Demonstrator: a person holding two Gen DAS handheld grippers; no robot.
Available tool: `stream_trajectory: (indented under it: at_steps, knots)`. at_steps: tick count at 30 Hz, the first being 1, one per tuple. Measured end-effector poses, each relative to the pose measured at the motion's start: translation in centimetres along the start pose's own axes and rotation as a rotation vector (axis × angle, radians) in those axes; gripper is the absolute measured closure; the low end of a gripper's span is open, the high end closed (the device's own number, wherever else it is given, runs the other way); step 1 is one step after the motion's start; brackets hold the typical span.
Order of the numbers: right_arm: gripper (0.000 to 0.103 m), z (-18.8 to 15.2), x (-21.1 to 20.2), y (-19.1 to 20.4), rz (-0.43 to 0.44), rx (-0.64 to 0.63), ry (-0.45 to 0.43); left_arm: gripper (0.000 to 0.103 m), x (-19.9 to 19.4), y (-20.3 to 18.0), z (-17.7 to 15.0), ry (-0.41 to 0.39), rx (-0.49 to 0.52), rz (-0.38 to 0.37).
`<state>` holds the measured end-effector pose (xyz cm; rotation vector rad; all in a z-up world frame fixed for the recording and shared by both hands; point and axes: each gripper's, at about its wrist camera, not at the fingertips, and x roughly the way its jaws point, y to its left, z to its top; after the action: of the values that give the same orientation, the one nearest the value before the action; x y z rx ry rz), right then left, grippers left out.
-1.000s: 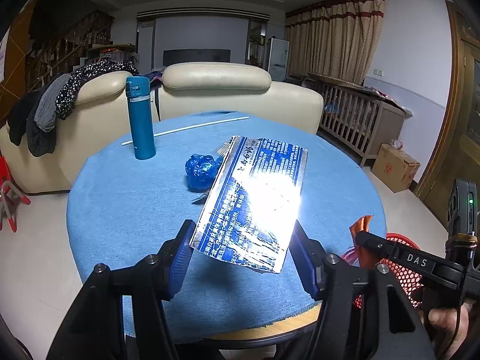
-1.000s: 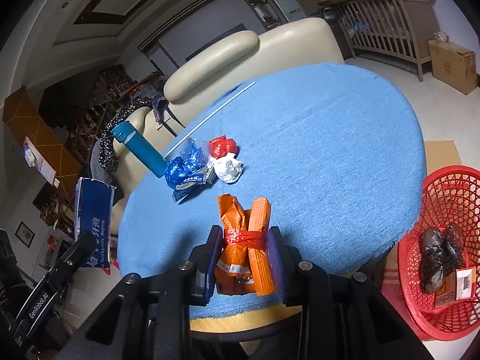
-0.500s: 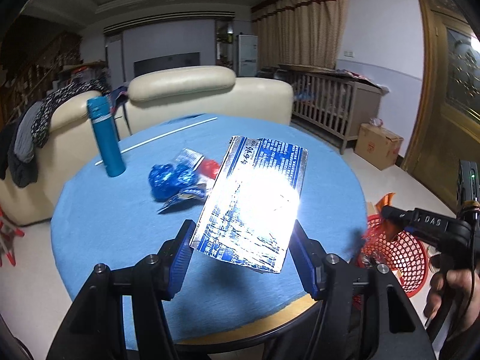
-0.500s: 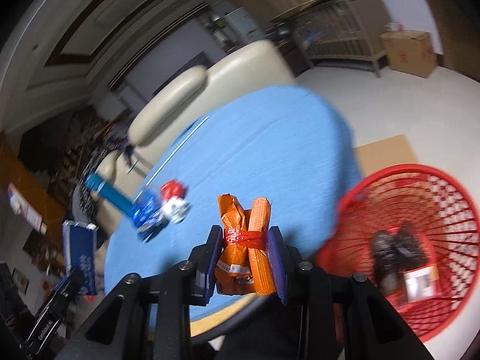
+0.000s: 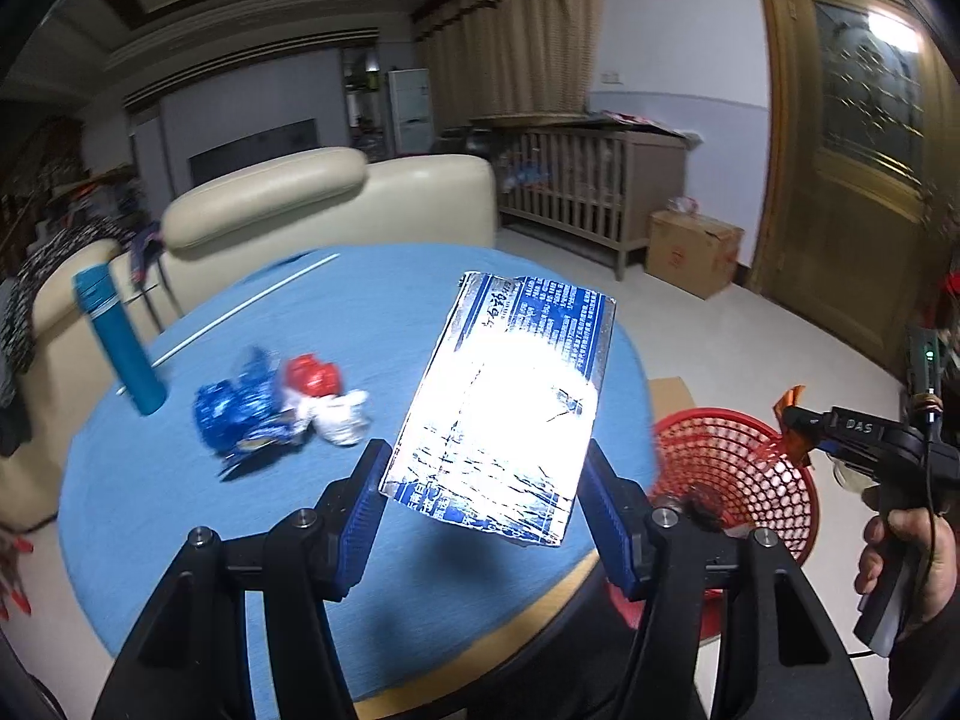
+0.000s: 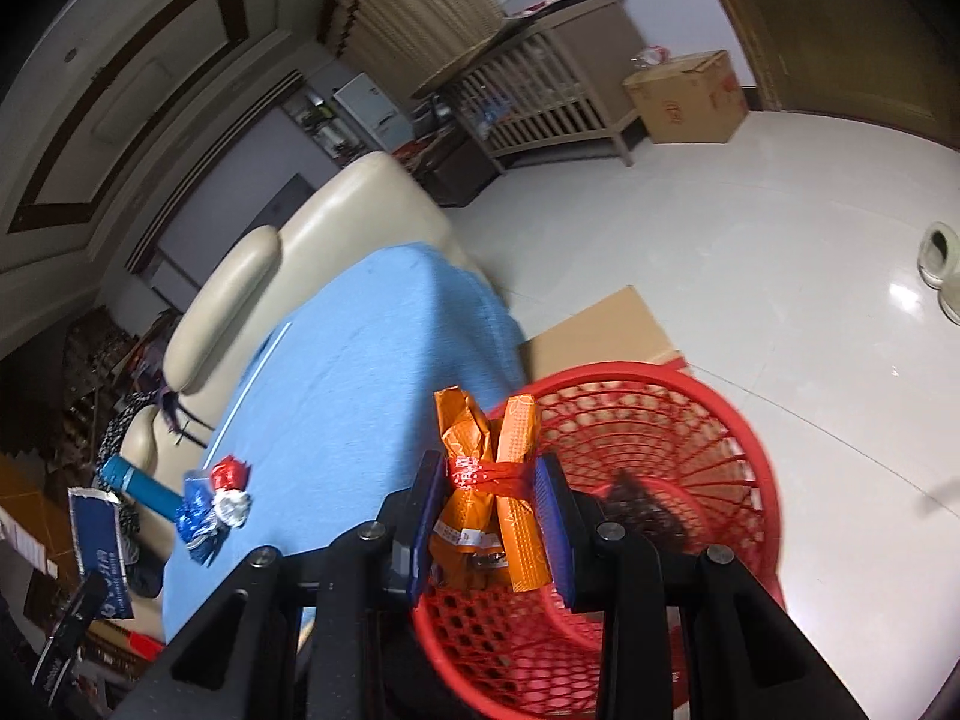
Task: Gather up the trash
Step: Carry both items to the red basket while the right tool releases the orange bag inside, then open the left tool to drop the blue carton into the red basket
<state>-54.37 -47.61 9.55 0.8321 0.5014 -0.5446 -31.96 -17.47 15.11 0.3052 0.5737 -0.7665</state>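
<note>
My left gripper (image 5: 483,510) is shut on a flattened blue and silver foil bag (image 5: 510,402), held above the blue table's (image 5: 180,492) front edge. My right gripper (image 6: 489,525) is shut on an orange wrapper bundle (image 6: 489,480) tied with red, held over the rim of the red mesh basket (image 6: 690,414). The basket (image 5: 744,468) stands on the floor right of the table and holds dark trash. Crumpled blue (image 5: 240,414), red (image 5: 312,375) and white (image 5: 339,417) wrappers lie on the table.
A teal bottle (image 5: 120,342) and a thin white rod (image 5: 240,306) are on the table's far side. A cream sofa (image 5: 288,204) stands behind it. A flat cardboard sheet (image 6: 600,330) lies on the floor by the basket, and a cardboard box (image 5: 690,252) stands near a wooden crib.
My right gripper has swung right with the orange bundle, from over the table to over the red basket. My left gripper has turned right with the foil bag, bringing the basket into view.
</note>
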Motion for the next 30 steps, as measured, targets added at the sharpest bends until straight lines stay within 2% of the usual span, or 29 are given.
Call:
stream_trajectory:
  at_steps: [6,10,11,12,24,30]
  knots:
    - [0.07,0.0,0.4,-1.9,-0.012,0.018,0.02,0.04,1.4,-4.2,1.0,0.015,0.07,-0.068]
    - [0.064,-0.1,0.9,-2.9,-0.042,0.031,0.041,0.04,1.9,-6.6,1.3,0.02,0.117,-0.107]
    - [0.045,-0.1,1.1,-3.3,-0.058,0.05,0.048,0.04,2.0,-7.1,1.3,0.023,0.128,-0.115]
    - [0.021,-0.2,1.2,-3.7,-0.073,0.069,0.047,0.04,2.2,-7.5,1.3,0.027,0.136,-0.123]
    - [0.02,0.5,-1.8,-6.0,-0.066,0.153,-0.074,0.039,4.9,-11.9,1.1,0.106,0.206,-0.189]
    - [0.02,0.7,-2.1,-5.9,-0.058,0.161,-0.086,0.036,6.4,-14.1,1.5,0.146,0.233,-0.217]
